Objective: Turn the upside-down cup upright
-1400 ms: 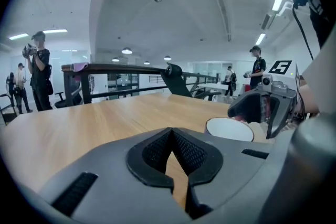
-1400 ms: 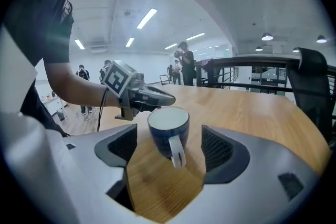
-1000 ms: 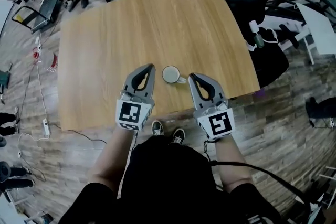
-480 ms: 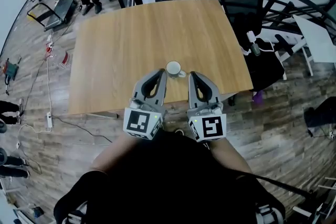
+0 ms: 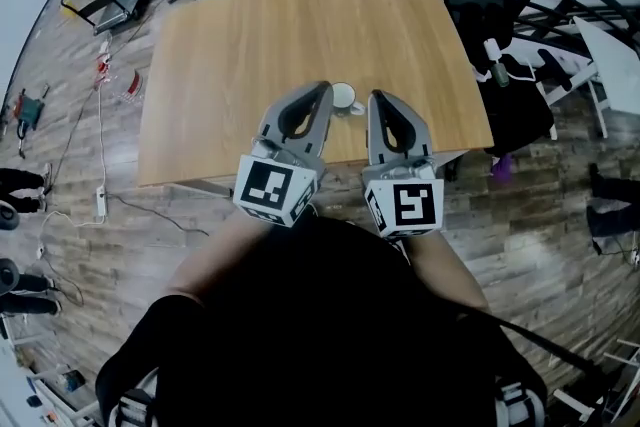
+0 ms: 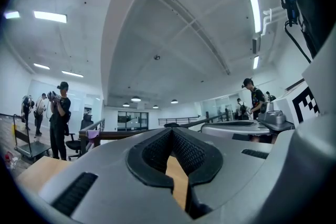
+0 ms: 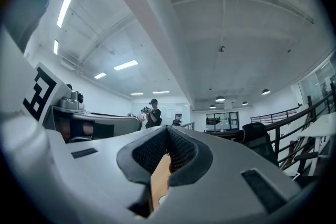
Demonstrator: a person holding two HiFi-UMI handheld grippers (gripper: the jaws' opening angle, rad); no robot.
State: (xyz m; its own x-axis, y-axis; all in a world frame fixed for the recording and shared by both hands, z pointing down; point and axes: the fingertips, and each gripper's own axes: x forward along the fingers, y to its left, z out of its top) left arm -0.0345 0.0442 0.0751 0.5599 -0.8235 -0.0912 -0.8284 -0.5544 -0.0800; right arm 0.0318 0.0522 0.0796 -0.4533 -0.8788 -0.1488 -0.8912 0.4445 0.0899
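White round cup with a small side handle (image 5: 343, 96) stands on the light wooden table (image 5: 240, 35), close to the table's near edge. In the head view it shows in the narrow gap between the tips of the two grippers, just past them, with its handle turned toward the right-hand jaws. It is too small there to tell surely whether its mouth or its base faces up.

The left gripper (image 5: 324, 88), grey with a black-and-white marker cube at its back, has its jaws pressed together at the tips. In the left gripper view (image 6: 170, 130) the ribbed black pads meet in front and hold nothing; only a strip of the wooden table shows through the opening behind them.

The right gripper (image 5: 377, 98) is likewise closed tip to tip and empty. In the right gripper view (image 7: 168, 130) its pads touch in front, wood shows through the gap below them, and a small white patch sits low in that gap; whether that is the cup cannot be told.

Both grippers lie side by side, near each other, and neither grips the cup.
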